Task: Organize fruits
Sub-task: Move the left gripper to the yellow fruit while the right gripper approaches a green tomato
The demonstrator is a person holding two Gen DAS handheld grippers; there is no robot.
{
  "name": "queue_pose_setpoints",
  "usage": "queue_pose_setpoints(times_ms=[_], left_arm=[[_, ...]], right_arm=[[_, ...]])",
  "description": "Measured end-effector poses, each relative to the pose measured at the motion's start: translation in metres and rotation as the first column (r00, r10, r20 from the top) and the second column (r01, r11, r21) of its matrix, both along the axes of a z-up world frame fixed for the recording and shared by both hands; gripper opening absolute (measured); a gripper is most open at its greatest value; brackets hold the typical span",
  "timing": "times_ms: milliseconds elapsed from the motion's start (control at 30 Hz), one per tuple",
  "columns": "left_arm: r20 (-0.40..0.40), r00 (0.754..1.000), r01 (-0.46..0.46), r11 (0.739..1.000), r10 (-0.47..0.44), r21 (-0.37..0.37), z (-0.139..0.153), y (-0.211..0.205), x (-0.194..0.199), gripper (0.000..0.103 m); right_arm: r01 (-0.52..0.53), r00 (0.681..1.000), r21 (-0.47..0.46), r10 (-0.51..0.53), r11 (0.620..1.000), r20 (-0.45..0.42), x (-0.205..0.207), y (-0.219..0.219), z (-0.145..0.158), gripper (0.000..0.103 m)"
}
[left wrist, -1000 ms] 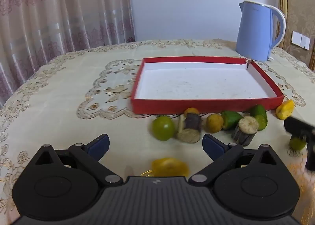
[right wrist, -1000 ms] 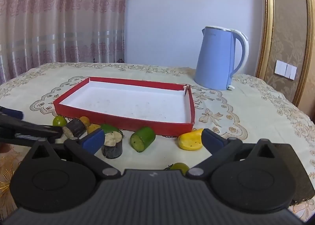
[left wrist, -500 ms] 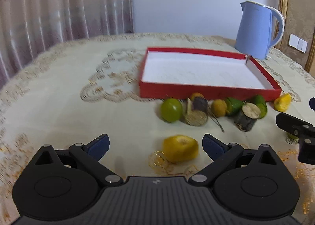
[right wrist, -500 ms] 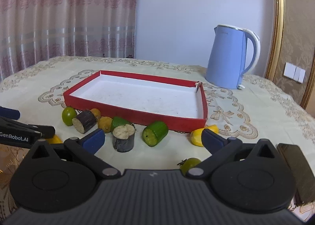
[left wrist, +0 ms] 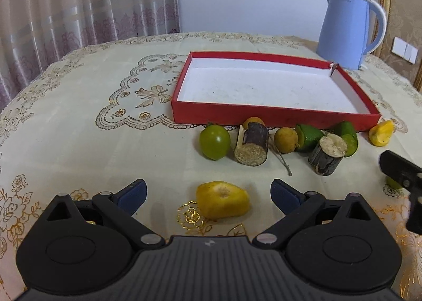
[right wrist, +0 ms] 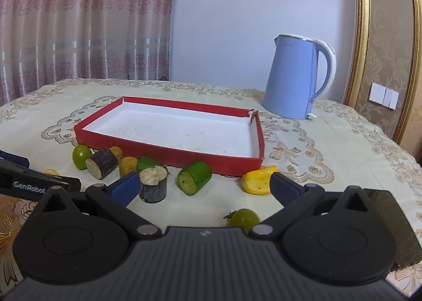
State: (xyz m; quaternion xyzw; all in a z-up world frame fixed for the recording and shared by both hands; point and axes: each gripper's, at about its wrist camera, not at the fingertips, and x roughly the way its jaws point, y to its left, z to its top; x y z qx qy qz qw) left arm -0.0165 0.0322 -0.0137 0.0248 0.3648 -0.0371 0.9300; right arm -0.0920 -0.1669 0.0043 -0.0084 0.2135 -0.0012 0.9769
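Left wrist: yellow fruit piece [left wrist: 222, 203] lies crosswise between spread left gripper [left wrist: 208, 193]; right gripper [right wrist: 204, 185] spread, empty

The tablecloth [left wrist: 79, 116] is matt cream cloth with gold embroidery. The red tray [left wrist: 263, 113] looks like cardboard, its white floor dull and scuffed. The blue kettle [right wrist: 292, 77] is smooth, satin plastic, perhaps coated metal. The sugarcane piece [left wrist: 252, 146] has dark bark and a rough, fibrous cut end. The green tomato [left wrist: 214, 141] is glossy.
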Motion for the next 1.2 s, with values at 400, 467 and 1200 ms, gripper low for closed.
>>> queue_pose_setpoints(times_ms=[400, 467, 1200], left_arm=[[-0.023, 0.998, -0.053, 0.998, 0.054, 0.032, -0.007, -0.008, 0.008, 0.101], [-0.025, 0.998, -0.056, 0.998, 0.056, 0.036, -0.008, -0.009, 0.009, 0.101], [-0.019, 0.998, -0.056, 0.997, 0.056, 0.045, -0.008, -0.011, 0.007, 0.101]], right_arm=[[0.016, 1.0, 0.02, -0.017, 1.0, 0.025, -0.007, -0.014, 0.003, 0.103], [0.013, 1.0, 0.029, -0.013, 1.0, 0.02, -0.007, -0.014, 0.003, 0.103], [0.024, 0.999, 0.006, -0.025, 1.0, 0.038, -0.011, -0.013, 0.005, 0.103]])
